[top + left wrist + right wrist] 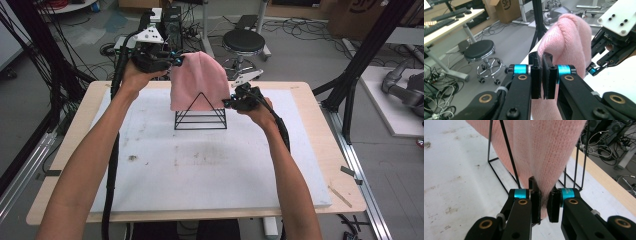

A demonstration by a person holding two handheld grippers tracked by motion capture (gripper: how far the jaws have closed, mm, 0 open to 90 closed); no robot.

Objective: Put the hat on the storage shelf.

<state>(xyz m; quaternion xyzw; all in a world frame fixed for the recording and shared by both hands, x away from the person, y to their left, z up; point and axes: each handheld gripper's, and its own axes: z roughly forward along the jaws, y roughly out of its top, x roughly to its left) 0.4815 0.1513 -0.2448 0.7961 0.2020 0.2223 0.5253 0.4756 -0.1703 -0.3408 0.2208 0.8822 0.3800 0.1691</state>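
A pink knit hat (195, 80) hangs over the peak of a black wire triangular rack (200, 117) at the middle back of the table. My left gripper (176, 61) is at the hat's upper left edge, raised above the table, shut on the fabric. In the left gripper view the pads (541, 56) pinch the hat (571, 42), and the other gripper (614, 50) shows behind it. My right gripper (227, 103) is lower, at the hat's right bottom edge beside the rack. Its pads (544, 187) clamp the hat's hem (544, 152) in front of the rack wires (508, 150).
The rack stands on a white board (200, 170) laid on a wooden table (340, 165). A black stool (243, 42) and floor cables lie beyond the far edge. Black frame posts (360, 60) rise at the right. The person's forearms cross the board from the front.
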